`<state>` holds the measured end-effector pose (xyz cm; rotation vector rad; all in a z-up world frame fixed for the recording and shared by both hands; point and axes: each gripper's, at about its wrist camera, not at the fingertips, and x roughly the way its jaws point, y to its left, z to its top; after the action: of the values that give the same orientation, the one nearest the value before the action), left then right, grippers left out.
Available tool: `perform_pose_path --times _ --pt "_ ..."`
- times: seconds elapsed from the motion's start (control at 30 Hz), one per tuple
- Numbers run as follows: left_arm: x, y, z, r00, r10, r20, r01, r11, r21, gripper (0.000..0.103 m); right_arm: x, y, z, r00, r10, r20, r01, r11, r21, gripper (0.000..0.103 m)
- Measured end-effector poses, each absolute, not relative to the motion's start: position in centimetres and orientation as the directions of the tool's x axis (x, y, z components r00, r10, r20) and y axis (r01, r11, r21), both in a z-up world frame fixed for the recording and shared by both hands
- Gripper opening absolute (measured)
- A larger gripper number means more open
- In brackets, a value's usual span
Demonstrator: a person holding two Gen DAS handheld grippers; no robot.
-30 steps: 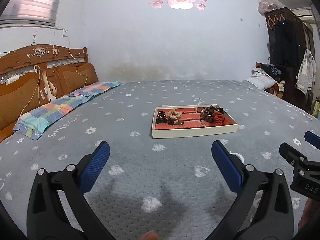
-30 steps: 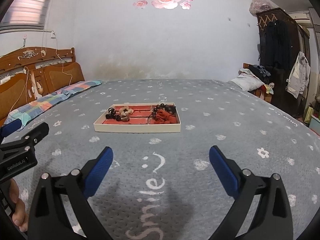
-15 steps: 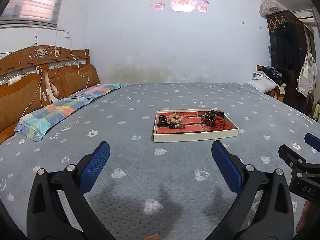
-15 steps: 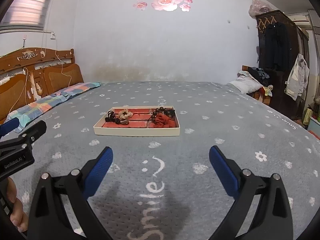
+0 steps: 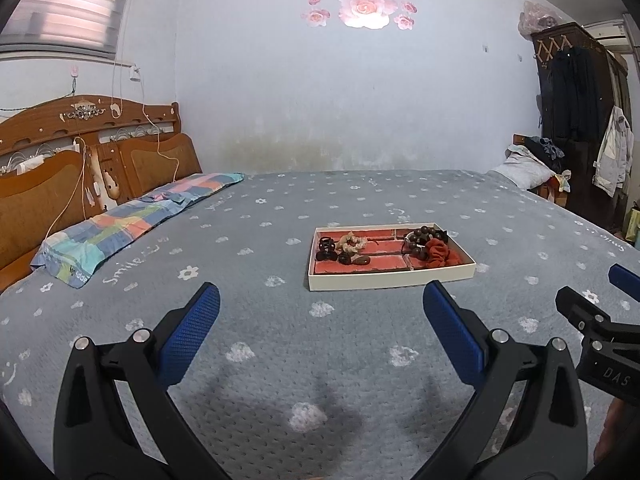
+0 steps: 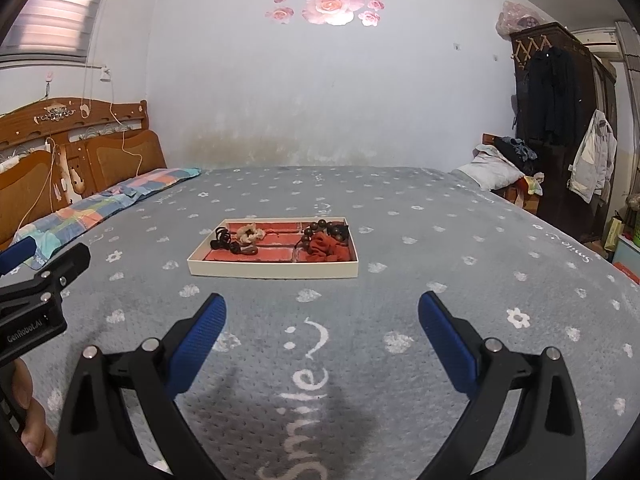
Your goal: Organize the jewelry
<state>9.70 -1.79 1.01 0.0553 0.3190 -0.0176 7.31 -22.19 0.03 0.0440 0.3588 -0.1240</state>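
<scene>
Both claws are being eased nearer the jewelry tray (image 5: 390,276), now larger ahead; left claw (image 5: 320,308) and right claw (image 6: 322,316) are being held level, spread wide, empty, above the bed (image 6: 480,280).

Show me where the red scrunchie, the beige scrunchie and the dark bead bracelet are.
red scrunchie (image 6: 326,247): right wrist view, middle of the ruffled fabric.
beige scrunchie (image 6: 250,233): right wrist view, middle of its ring.
dark bead bracelet (image 5: 420,240): left wrist view, beads on its left side.
</scene>
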Motion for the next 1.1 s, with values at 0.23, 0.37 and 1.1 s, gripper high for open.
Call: perform_pose_path --times 0.23,0.37,1.1 --pt "9.86 -1.54 1.16 0.949 -0.006 -0.316 0.022 0.999 0.047 0.098 7.25 -22.13 0.26 0.928 -0.119 -0.353 0.131 0.991 0.01 0.095" --pt "9.8 -1.58 1.17 0.947 -0.016 -0.321 0.033 0.998 0.047 0.098 7.19 -22.11 0.28 0.927 -0.115 -0.356 0.128 0.992 0.011 0.095" --pt "9.79 -1.32 1.36 0.948 0.003 -0.318 0.013 0.999 0.048 0.098 7.01 -22.09 0.17 0.927 -0.114 -0.358 0.126 0.992 0.01 0.095"
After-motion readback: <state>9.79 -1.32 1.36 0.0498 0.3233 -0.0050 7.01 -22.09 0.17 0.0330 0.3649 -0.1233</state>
